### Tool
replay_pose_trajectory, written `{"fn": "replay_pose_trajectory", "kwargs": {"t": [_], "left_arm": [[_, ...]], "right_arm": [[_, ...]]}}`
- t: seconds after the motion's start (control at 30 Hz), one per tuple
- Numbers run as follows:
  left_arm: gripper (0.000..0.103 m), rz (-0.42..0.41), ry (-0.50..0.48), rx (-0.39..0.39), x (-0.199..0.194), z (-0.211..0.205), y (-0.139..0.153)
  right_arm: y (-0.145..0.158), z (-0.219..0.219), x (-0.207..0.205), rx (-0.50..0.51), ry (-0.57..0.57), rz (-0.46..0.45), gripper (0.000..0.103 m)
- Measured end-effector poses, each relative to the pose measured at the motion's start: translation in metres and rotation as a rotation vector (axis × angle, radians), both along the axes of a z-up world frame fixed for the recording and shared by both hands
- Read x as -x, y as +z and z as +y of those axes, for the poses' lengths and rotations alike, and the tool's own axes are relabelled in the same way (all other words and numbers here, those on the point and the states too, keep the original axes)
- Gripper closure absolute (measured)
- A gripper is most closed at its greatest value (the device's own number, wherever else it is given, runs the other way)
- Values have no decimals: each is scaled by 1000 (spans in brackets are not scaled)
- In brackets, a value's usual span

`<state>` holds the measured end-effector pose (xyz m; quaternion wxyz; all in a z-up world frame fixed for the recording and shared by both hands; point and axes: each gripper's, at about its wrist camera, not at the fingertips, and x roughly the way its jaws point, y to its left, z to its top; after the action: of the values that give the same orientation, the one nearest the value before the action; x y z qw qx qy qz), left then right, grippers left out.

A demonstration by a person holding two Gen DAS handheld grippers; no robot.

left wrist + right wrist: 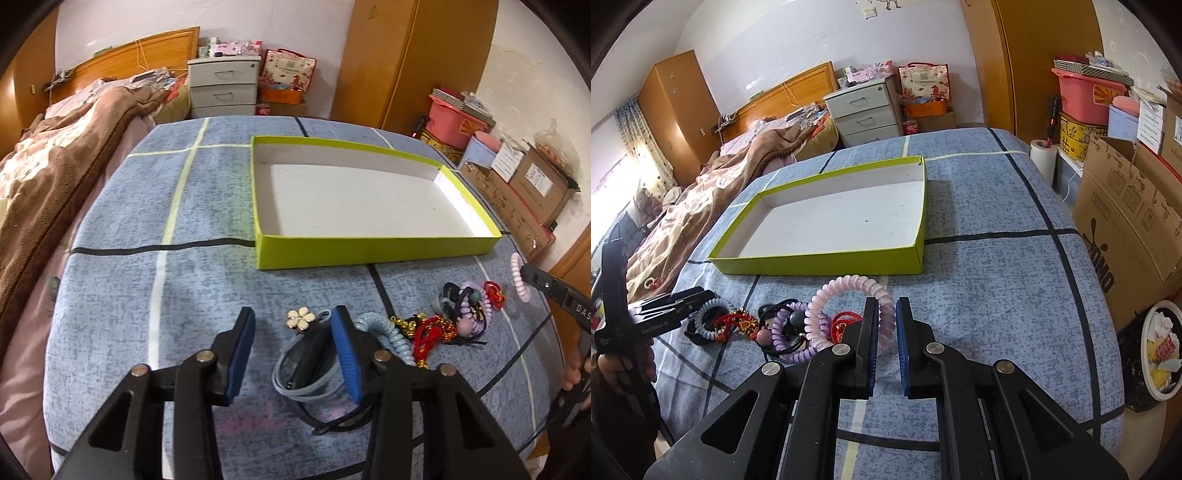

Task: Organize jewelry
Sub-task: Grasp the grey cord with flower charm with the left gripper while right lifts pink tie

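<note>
Nearest the lens in the left wrist view, the left gripper (291, 328) is standing with its jaws apart over the blue bedspread (122, 295), straddling a grey strap-like band (306, 380) with a white flower clip (301, 318) at its far end. The pads are not pressing on it, so I judge this to be the reach for a pickup; the next move is calling for the jaws to close squarely across the band.

The band is lying lengthwise, running from lower centre of the frame up towards the flower.

Further right, the tangle of hair ties (458, 317) is sitting at lower right, and the green tray (369, 251) is waiting empty at centre.

In the right wrist view, the right gripper (886, 325) is clamping a pink coil hair tie (849, 288), which arcs left from the jaws, just short of the tray's near wall at centre frame.
</note>
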<state>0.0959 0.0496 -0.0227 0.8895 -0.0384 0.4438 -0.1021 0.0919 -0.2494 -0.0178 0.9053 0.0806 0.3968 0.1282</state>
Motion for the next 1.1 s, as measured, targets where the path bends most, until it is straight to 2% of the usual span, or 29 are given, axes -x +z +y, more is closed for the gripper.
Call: {"fn": "replay_pose_trajectory", "kwargs": {"t": [0.3, 0.57, 0.77, 0.87, 1.1], "left_arm": [[63, 13, -13, 64, -4, 3, 3], [64, 14, -19, -12, -8, -10, 0], [77, 18, -43, -6, -10, -16, -1], [84, 40, -53, 21, -15, -16, -2], [85, 41, -59, 14, -15, -16, -3]], "right_arm": [[-3, 1, -1, 15, 4, 7, 93], [-8, 2, -5, 35, -9, 26, 93], [-6, 2, -3, 30, -13, 18, 93], [-7, 2, -3, 26, -14, 23, 93], [-5, 1, -2, 20, -20, 18, 93]]}}
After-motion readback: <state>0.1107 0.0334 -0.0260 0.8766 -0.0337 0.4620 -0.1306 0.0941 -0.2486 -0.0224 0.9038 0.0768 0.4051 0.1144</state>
